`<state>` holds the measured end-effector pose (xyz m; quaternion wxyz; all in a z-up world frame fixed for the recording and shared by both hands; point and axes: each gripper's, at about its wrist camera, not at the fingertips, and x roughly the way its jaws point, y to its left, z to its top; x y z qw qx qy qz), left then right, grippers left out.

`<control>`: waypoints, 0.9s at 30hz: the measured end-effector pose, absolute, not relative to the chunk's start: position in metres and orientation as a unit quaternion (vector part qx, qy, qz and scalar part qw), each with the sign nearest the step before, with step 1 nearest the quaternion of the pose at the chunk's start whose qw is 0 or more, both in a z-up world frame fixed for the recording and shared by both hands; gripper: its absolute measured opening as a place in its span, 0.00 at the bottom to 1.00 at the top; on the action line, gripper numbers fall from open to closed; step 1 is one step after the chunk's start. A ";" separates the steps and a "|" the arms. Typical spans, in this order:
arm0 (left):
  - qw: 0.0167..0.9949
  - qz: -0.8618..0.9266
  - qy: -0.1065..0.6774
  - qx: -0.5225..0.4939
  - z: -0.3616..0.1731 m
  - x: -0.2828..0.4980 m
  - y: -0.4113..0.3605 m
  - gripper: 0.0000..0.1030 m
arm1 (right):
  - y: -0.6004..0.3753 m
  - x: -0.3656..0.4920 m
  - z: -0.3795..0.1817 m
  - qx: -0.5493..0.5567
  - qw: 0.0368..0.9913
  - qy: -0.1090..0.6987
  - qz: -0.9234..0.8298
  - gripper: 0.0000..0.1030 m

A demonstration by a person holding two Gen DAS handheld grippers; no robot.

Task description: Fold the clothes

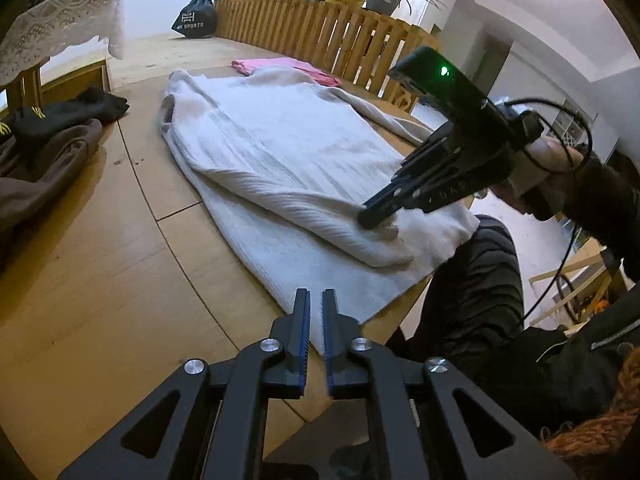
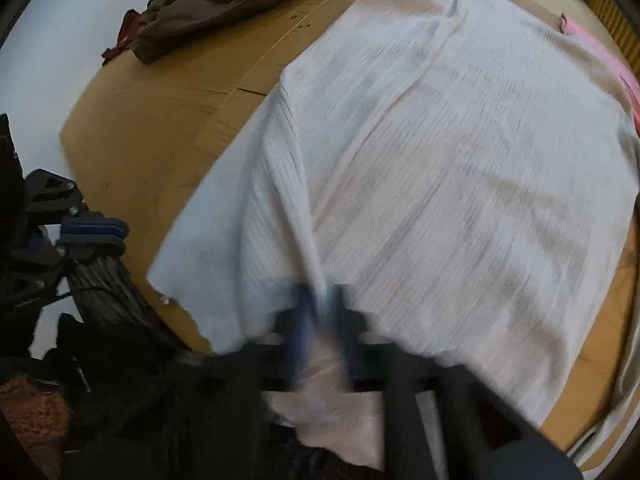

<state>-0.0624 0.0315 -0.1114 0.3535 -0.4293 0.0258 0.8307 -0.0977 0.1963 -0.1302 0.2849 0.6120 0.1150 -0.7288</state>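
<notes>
A white ribbed garment (image 1: 280, 152) (image 2: 460, 160) lies spread on the wooden table (image 1: 100, 280) (image 2: 160, 120), one side folded over the middle. My right gripper (image 1: 366, 218) (image 2: 324, 300) points steeply down at the garment's near end and is shut on a raised fold of the white fabric; its view is blurred. My left gripper (image 1: 316, 296) (image 2: 120, 232) hovers at the table's near edge, just off the garment's near corner. Its jaws stand a narrow slit apart with nothing between them.
A pink garment (image 1: 276, 65) (image 2: 592, 40) lies beyond the white one. Dark and brown clothes (image 1: 48, 140) (image 2: 208, 0) are piled at the table's left. A wooden slat fence (image 1: 320, 28) stands behind; a person's leg (image 1: 476, 280) is at the near edge.
</notes>
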 end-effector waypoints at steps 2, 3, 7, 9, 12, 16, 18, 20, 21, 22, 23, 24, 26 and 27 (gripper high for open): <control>0.351 0.832 0.027 -0.430 -0.110 -0.061 0.029 0.07 | 0.192 -0.094 -0.123 0.608 0.303 0.108 -0.726 0.06; 0.350 0.832 0.027 -0.430 -0.109 -0.060 0.027 0.07 | 0.191 -0.093 -0.120 0.608 0.312 0.096 -0.724 0.06; 0.334 0.836 0.024 -0.434 -0.106 -0.057 0.012 0.08 | 0.157 -0.073 -0.109 0.609 0.396 0.035 -0.686 0.07; 0.328 0.838 0.021 -0.435 -0.104 -0.057 0.006 0.07 | 0.138 -0.066 -0.111 0.622 0.405 0.048 -0.668 0.15; 0.323 0.839 0.019 -0.437 -0.099 -0.059 0.003 0.07 | 0.137 -0.070 -0.103 0.626 0.405 0.060 -0.664 0.28; 0.353 0.831 0.030 -0.429 -0.093 -0.068 0.025 0.16 | 0.176 -0.123 -0.077 0.576 0.348 0.055 -0.737 0.29; 0.372 0.822 0.042 -0.429 -0.093 -0.083 0.041 0.16 | 0.194 -0.163 -0.072 0.559 0.304 0.046 -0.770 0.29; 0.390 0.813 0.053 -0.429 -0.094 -0.097 0.058 0.16 | 0.210 -0.205 -0.069 0.545 0.262 0.033 -0.796 0.29; 0.389 0.813 0.053 -0.429 -0.092 -0.110 0.061 0.16 | 0.214 -0.226 -0.069 0.539 0.250 0.028 -0.804 0.29; 0.387 0.815 0.051 -0.429 -0.090 -0.124 0.063 0.16 | 0.219 -0.249 -0.069 0.532 0.237 0.023 -0.812 0.29; 0.381 0.818 0.048 -0.428 -0.087 -0.144 0.062 0.16 | 0.229 -0.273 -0.068 0.529 0.230 0.017 -0.817 0.29; 0.375 0.822 0.045 -0.427 -0.083 -0.165 0.061 0.16 | 0.230 -0.294 -0.069 0.529 0.226 0.008 -0.818 0.29; 0.361 0.829 0.052 -0.424 -0.078 -0.204 0.063 0.20 | 0.229 -0.344 -0.074 0.534 0.219 -0.013 -0.816 0.29; 0.354 0.833 0.056 -0.423 -0.076 -0.223 0.064 0.20 | 0.221 -0.357 -0.073 0.534 0.215 -0.017 -0.817 0.29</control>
